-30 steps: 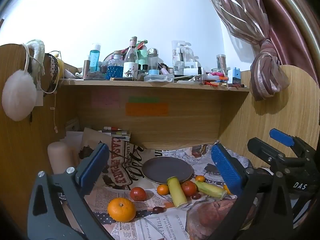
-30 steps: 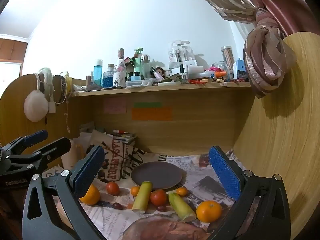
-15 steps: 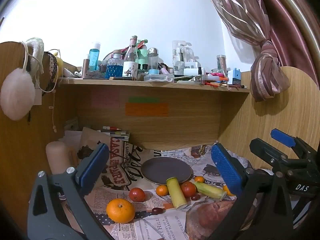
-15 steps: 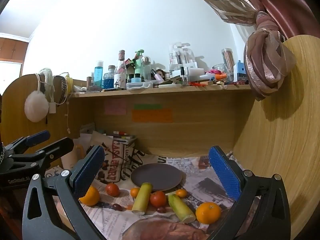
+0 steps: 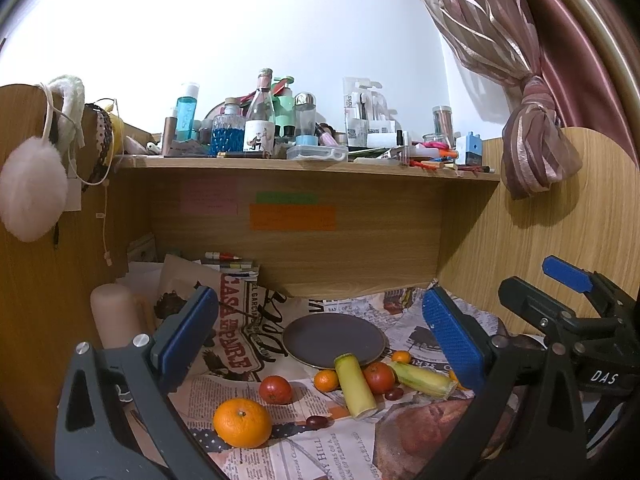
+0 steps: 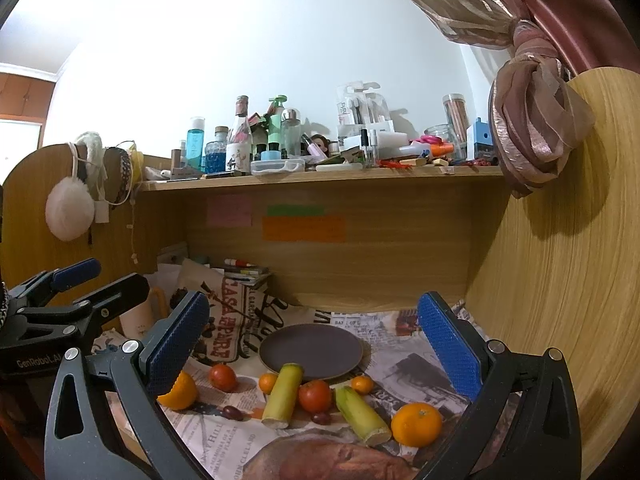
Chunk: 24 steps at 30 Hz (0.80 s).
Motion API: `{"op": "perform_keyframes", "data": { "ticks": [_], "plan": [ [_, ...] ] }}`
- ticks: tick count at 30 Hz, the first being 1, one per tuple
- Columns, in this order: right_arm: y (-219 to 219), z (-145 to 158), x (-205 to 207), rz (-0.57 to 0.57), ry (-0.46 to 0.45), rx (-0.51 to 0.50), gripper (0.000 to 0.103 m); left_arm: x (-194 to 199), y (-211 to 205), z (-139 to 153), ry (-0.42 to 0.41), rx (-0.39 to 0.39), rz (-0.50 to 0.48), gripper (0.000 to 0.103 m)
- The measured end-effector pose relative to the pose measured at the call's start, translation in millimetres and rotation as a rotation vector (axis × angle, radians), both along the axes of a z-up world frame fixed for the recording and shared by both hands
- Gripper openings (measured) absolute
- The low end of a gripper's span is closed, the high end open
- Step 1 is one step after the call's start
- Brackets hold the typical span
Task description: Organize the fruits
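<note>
Fruit lies on newspaper in front of a dark round plate (image 5: 334, 336) (image 6: 311, 349). A large orange (image 5: 242, 422) sits nearest my left gripper (image 5: 316, 338), which is open and empty above the desk. Beyond it are a red tomato (image 5: 275, 389), a small orange (image 5: 326, 381), two yellow-green stalks (image 5: 355, 385) (image 5: 420, 378), another tomato (image 5: 378, 377) and dark grapes (image 5: 318, 422). My right gripper (image 6: 314, 338) is open and empty too. Below it lie a stalk (image 6: 283, 394), a tomato (image 6: 315, 396) and an orange (image 6: 416, 424) at the right.
A wooden shelf (image 5: 304, 166) crowded with bottles and boxes overhangs the desk. Wooden side panels (image 6: 560, 280) close in left and right. A cream cylinder (image 5: 116, 316) stands at the left. Books and a paper bag (image 6: 236, 312) lean at the back. A tied curtain (image 6: 536, 144) hangs at the right.
Both grippers have shifted only slightly; the scene sits a little lower and left in the views. The fruit and plate have not moved.
</note>
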State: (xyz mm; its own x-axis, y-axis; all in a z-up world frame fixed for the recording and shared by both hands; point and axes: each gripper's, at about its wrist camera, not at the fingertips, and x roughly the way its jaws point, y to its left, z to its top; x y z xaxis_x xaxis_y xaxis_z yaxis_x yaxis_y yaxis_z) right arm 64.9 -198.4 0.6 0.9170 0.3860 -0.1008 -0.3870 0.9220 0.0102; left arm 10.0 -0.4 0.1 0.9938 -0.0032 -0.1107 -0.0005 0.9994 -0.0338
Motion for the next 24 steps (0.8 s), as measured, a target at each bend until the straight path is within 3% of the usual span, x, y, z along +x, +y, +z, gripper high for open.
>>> {"op": "perform_keyframes", "data": {
  "ticks": [24],
  "plan": [
    [-0.3, -2.0, 1.3, 0.004, 0.003, 0.006, 0.103, 1.9, -2.6, -2.4, -0.006, 0.023, -0.006, 0.103]
  ]
}}
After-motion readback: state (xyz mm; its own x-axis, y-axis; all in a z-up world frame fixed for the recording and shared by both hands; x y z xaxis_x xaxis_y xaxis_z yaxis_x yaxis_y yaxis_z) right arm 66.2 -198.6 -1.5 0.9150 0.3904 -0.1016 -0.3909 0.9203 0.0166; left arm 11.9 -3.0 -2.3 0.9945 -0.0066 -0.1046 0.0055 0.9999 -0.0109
